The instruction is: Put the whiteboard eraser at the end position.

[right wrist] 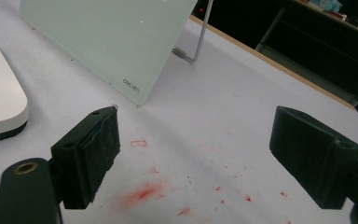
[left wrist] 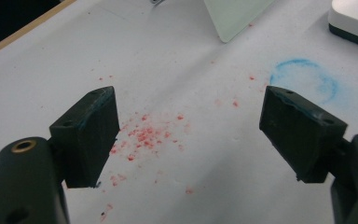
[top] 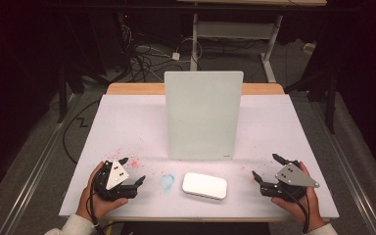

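High view: we see the left gripper [top: 132, 172] and the right gripper [top: 266, 166] held low over the near edge of the pale lilac paper-covered surface [top: 127, 122], one at each side and well apart. Between them lies a flat white rounded-rectangular block with a dark underside [top: 204, 185], nearer the left gripper than the right and touching neither. Just to its left we note a faint blue chalky ring mark [top: 167, 181]. Behind the block a frosted pale green glass board [top: 203, 115] stands nearly upright on the surface.

Left gripper view: we find the jaws spread wide with nothing between them, above scattered red crumb-like stains [left wrist: 144, 135]; the ring mark [left wrist: 303, 79] and a corner of the block [left wrist: 354, 21] sit beyond the right-hand jaw.

Right gripper view: we again find the jaws spread wide and empty, over red smears [right wrist: 142, 193]. The block's edge [right wrist: 0, 102] lies at the left, and the board [right wrist: 107, 37] leans on a thin metal wire stand [right wrist: 200, 42] behind it.
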`<state>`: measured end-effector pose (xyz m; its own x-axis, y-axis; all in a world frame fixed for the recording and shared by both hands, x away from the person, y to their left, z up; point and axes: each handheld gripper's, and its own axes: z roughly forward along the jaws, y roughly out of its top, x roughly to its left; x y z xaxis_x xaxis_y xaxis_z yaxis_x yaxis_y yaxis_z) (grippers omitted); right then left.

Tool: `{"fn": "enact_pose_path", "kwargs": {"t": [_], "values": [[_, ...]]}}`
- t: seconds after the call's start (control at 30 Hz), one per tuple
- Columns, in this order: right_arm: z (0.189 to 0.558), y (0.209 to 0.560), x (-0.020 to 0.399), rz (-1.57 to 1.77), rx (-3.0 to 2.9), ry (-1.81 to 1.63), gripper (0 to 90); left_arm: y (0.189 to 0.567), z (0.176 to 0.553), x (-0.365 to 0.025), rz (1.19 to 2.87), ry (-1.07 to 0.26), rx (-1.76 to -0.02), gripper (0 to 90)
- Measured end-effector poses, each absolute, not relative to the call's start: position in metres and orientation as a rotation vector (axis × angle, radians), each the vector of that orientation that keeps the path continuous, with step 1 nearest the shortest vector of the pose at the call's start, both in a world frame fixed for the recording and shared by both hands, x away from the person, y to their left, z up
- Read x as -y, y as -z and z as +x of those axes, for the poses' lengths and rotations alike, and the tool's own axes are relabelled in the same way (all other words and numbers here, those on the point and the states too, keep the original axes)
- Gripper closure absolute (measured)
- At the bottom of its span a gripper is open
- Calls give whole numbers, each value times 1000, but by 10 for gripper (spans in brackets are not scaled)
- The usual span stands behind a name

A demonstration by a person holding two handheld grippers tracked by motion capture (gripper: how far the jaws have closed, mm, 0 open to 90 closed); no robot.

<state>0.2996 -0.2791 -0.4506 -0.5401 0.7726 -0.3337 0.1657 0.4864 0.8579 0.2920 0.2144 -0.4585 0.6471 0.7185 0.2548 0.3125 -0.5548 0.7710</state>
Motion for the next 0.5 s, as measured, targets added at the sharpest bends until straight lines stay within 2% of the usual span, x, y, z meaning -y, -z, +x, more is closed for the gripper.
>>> {"fn": "enact_pose_path", "kwargs": {"t": [0.5], "values": [[302, 450, 279, 774, -1990, -1027, 168, 459, 294, -213, 2159, -727, -802, 193]]}}
